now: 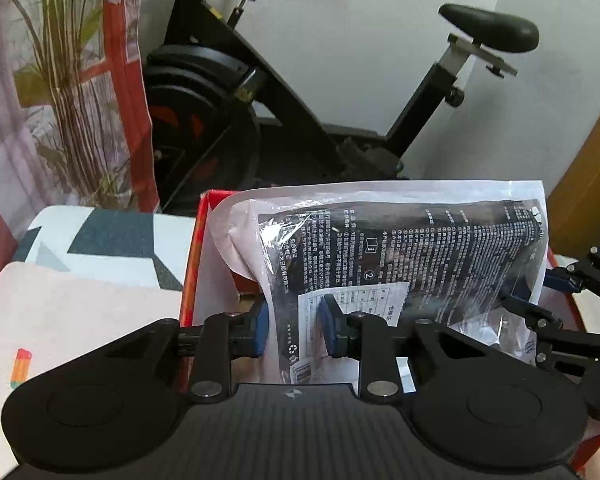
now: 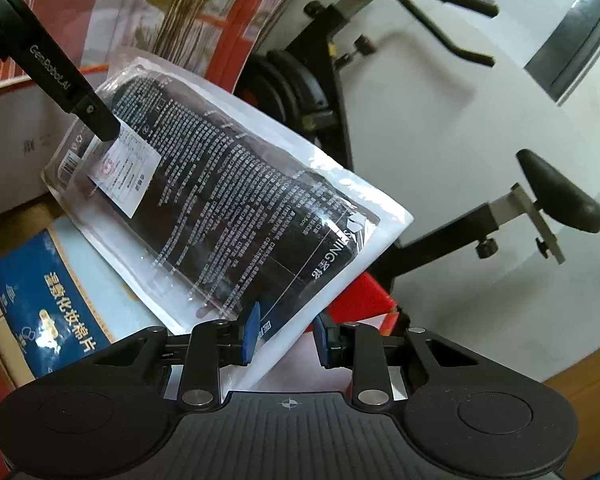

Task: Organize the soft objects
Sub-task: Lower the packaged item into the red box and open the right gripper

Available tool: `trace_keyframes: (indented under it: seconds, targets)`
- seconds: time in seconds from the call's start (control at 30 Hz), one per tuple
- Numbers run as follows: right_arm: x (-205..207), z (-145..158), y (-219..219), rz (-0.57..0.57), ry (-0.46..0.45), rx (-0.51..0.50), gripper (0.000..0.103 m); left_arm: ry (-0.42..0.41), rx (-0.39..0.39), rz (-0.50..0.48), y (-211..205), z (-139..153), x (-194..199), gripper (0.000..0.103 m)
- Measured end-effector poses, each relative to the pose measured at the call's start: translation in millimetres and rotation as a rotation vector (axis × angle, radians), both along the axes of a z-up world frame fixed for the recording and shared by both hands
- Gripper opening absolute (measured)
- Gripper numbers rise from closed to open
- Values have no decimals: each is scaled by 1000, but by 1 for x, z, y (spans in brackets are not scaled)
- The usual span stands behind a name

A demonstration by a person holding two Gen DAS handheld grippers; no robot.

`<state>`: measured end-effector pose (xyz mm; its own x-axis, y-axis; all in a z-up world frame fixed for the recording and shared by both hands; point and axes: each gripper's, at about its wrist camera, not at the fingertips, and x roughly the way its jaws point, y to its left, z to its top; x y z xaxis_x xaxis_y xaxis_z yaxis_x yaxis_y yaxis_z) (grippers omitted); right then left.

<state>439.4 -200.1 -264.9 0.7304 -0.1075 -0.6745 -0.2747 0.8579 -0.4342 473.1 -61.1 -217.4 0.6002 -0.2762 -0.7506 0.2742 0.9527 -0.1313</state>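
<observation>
Clear crinkly plastic wraps the one black, white-printed soft pack (image 1: 412,256) you carry, and it hangs tilted over the open red cardboard box (image 1: 198,240). Your left gripper (image 1: 294,326) has its two blue pads clamped on the pack's near edge by the white label. Your right gripper (image 2: 284,332) pinches the opposite end, its two pads tight on the plastic. Inside the box, by its wall, lies one blue-and-white packet of cotton pads (image 2: 52,292). One black exercise bike (image 1: 300,92) stands behind.
</observation>
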Motion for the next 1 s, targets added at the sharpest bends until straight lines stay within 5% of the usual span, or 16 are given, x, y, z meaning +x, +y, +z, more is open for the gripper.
trace_keyframes:
  seconds: [0.33, 0.7, 1.0]
  targets:
    - [16, -7, 7, -9, 130, -15, 24, 10, 81, -21, -9, -6, 5, 29]
    - [22, -19, 5, -47, 218, -1, 24, 12, 49, -34, -8, -5, 4, 32]
    - [3, 4, 6, -54, 141, 2, 54, -30, 38, -32, -6, 4, -8, 44]
